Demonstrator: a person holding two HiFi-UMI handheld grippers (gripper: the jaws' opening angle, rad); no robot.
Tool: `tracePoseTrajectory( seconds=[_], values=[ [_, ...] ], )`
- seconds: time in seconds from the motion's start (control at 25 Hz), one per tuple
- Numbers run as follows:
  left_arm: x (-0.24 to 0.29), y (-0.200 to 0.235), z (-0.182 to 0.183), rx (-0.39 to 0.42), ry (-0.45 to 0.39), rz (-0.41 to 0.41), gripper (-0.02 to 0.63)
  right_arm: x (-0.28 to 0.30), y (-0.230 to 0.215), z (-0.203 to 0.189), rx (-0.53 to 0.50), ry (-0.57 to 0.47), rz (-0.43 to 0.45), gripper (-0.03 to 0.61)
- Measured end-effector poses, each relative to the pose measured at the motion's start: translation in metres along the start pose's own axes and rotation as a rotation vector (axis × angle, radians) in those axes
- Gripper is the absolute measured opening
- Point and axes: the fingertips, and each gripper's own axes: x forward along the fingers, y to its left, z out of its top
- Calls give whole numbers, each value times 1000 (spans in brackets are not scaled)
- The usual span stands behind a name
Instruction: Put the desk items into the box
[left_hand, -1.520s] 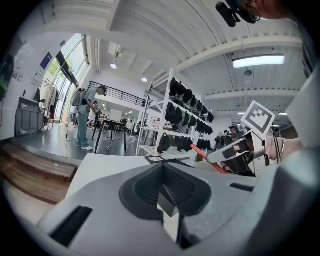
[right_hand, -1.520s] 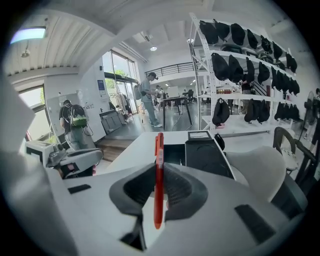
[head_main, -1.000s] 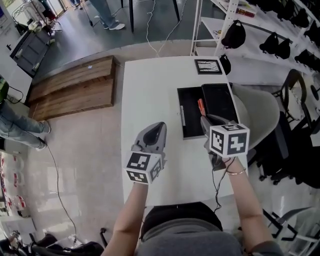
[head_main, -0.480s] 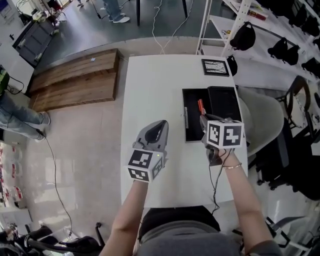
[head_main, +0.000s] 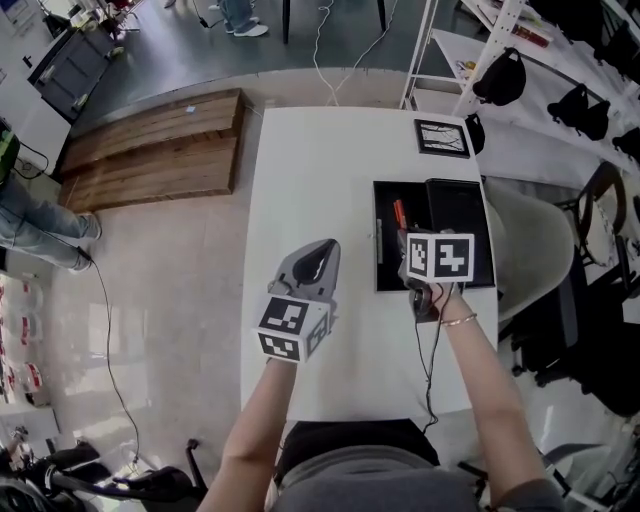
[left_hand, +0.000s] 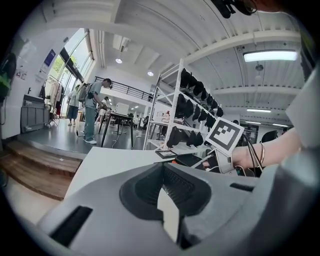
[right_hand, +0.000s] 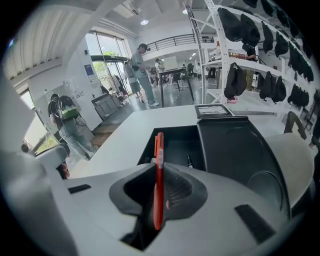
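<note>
- Right gripper view shows your right gripper (right_hand: 159, 176) clamped on a slim red-orange plastic pen (right_hand: 158, 150). The pen runs up the centre of the frame, its far end over the near part of the open black rectangular box (right_hand: 172, 142).
- Carry the pen further over the tray before you let go, I'd judge. The near wall sits right under it, and a release here could leave it on the rim or on the white table (head_main: 320, 180).
- Lay it low and lengthwise beside the thin black pen (right_hand: 190, 160) already in the tray, not on the black lid (right_hand: 235, 150) lying open at centre right.
- Left gripper view has your left gripper (left_hand: 164, 175) with jaws a narrow slit apart and nothing between them, over bare table at lower centre. Hold it clear of the box.
- Head view: the right gripper's marker cube covers the pen's lower part and the tray's near end, so you cannot tell how much the tray holds.
- The small black-framed square (head_main: 442, 137) at the table's upper right is too small to identify.
</note>
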Motion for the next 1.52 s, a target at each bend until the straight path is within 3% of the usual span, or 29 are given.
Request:
tracePoseTrajectory(
  seconds=[0.6, 0.88, 1.08, 1.2, 1.52],
  values=[
    [9, 10, -5, -30, 2, 7, 6, 35, -7, -3, -47, 101, -114, 54],
    [10, 16, -5, -37, 7, 11, 6, 50, -13, -6, -123, 136, -189, 54],
    [11, 18, -7, -39, 10, 15, 6, 60, -8, -12, -123, 147, -153, 54],
    [13, 20, -8, -37, 9, 19, 6, 60, -18, -17, -106, 170, -196, 54],
    [17, 20, -9, -40, 16, 24, 6, 64, -19, -17, -124, 181, -194, 54]
  ],
)
